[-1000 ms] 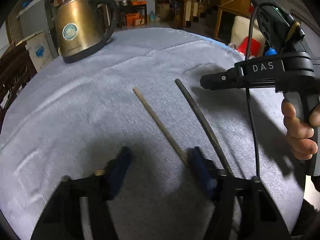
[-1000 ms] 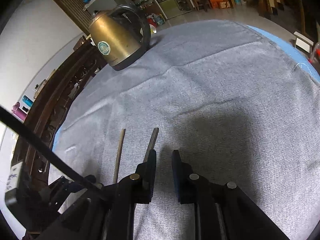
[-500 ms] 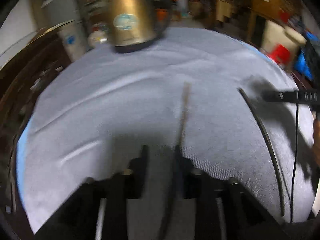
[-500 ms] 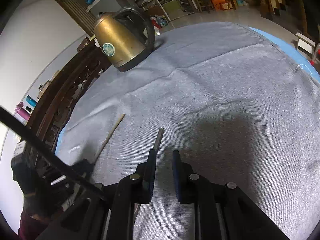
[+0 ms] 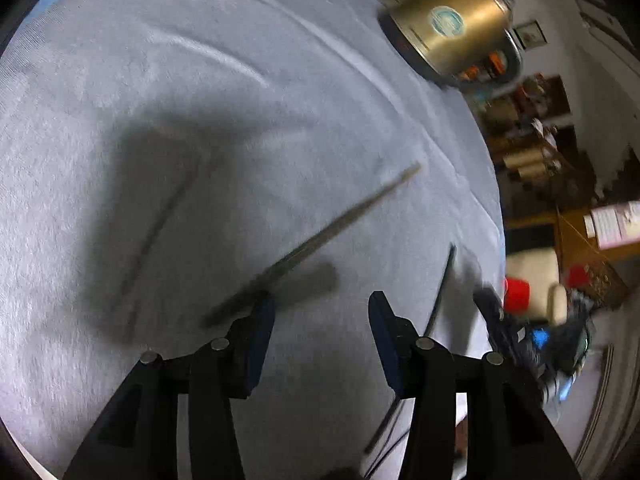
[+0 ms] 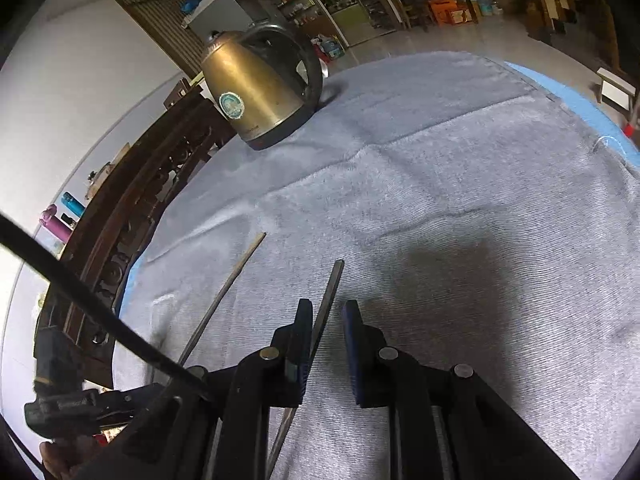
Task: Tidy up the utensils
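A grey towel-like cloth [image 6: 460,200] covers the round table, creased in long ridges, with a blue underlayer [image 6: 560,92] showing at its far rim. A brass-coloured electric kettle [image 6: 256,92] with a black handle stands on the cloth well ahead and to the left of the right gripper [image 6: 326,320]. Beyond it the room holds a dark carved wooden bench [image 6: 132,216] along a white wall, shelves and orange crates at the back.

The right gripper's jaws stand narrowly apart; the dark chopstick [image 6: 324,308] runs beside the inner face of its left finger, and whether the pads press it I cannot tell. The pale chopstick [image 6: 224,292] lies on the cloth just left of that gripper, angled away.

The left gripper [image 5: 320,320] has just been opening its jaws, which now stand apart with nothing between them. The pale chopstick [image 5: 320,240], blurred, lies slanted ahead with its near end by the left finger; the dark chopstick [image 5: 442,288] sits to its right, beside the right gripper [image 5: 492,312].
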Action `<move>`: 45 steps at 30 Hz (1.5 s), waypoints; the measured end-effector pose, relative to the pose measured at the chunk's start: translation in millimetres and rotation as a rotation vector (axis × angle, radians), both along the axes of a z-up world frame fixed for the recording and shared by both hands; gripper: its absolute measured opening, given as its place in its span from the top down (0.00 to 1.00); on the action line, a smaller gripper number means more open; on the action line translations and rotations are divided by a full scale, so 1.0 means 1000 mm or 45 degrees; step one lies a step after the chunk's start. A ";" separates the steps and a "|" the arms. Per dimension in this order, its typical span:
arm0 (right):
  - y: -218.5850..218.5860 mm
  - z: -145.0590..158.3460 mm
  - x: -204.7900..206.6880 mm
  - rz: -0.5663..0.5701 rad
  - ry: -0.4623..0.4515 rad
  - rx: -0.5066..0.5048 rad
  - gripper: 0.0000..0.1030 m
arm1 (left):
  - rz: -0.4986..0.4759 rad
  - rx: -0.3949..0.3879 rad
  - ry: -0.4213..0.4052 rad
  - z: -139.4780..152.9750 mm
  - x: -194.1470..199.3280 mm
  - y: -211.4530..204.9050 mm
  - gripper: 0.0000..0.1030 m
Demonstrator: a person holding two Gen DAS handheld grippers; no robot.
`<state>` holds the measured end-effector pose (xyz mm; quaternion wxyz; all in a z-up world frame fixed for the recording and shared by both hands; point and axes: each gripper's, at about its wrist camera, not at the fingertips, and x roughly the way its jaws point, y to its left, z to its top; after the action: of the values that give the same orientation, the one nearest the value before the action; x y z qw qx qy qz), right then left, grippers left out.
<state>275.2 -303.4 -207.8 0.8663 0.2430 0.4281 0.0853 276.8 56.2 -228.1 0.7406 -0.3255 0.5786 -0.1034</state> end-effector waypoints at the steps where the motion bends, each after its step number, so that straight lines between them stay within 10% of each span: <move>1: -0.002 0.000 -0.001 -0.003 -0.002 0.003 0.82 | 0.041 -0.033 0.009 -0.002 0.004 0.005 0.52; 9: -0.013 -0.004 -0.005 -0.016 0.002 0.014 0.82 | 0.318 -0.168 0.097 -0.008 0.046 0.036 0.45; 16: -0.017 -0.007 -0.001 -0.024 0.001 0.026 0.82 | 0.399 -0.065 0.119 -0.003 0.085 0.026 0.46; 19: -0.019 -0.007 -0.001 -0.022 -0.001 0.021 0.82 | 0.365 0.096 0.109 0.000 0.107 0.020 0.80; 24: -0.027 -0.008 -0.004 -0.036 -0.001 0.024 0.82 | 0.153 0.382 -0.007 0.006 0.129 0.005 0.93; 30: -0.032 -0.005 -0.004 -0.046 0.009 0.022 0.82 | -0.406 0.714 -0.278 0.017 0.113 -0.060 0.94; 36: -0.017 0.000 0.009 -0.006 0.058 0.022 0.72 | -0.969 0.808 -0.518 0.016 0.051 -0.115 0.99; 40: 0.004 0.003 0.022 0.034 0.090 -0.038 0.70 | -0.878 0.663 -0.460 0.025 0.051 -0.096 0.98; 45: 0.026 -0.001 0.042 0.038 0.202 -0.181 0.70 | -0.455 0.469 -0.253 0.031 0.083 -0.044 0.43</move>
<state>317.5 -277.4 -208.5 0.8434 0.1806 0.5038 0.0481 360.1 12.5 -197.4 0.8105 -0.0661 0.5604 -0.1569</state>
